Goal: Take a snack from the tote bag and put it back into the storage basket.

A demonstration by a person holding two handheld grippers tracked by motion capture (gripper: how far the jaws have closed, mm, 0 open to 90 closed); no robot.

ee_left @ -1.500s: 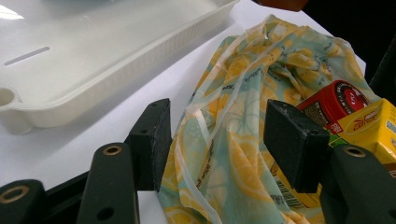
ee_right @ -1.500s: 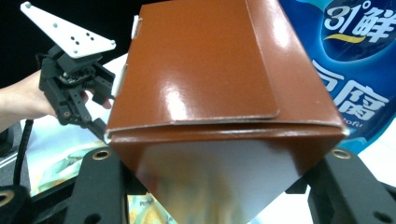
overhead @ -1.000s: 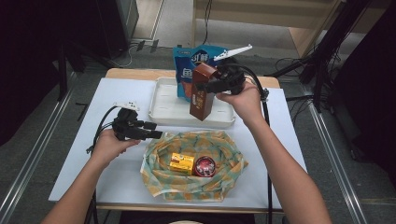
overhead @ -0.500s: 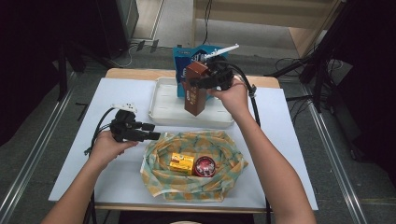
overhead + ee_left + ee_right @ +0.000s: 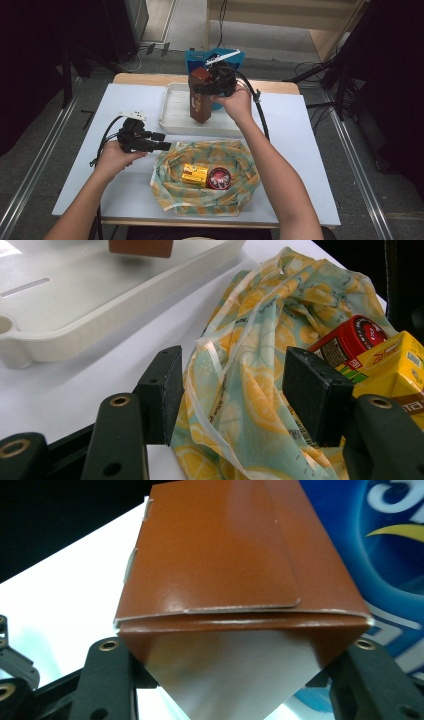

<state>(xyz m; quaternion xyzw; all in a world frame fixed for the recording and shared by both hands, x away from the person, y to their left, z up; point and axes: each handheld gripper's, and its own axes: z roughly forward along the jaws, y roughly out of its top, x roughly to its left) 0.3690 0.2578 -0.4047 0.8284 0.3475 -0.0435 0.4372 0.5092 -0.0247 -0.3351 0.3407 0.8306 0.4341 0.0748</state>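
The high view is looking forward and down over the whole table point(image 5: 75, 165). The left gripper view is looking low and close across the patterned cloth bag point(image 5: 260, 365) toward the white tray point(image 5: 100, 320). The right gripper view is pressing close against the brown carton point(image 5: 225, 565). All three are sharing that carton.

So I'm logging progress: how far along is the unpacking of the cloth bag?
Done: nothing rests in the white tray. In hand: the right tool grips the brown box upright over it. Left: the yellow carton and red tin lie in the cloth bag.
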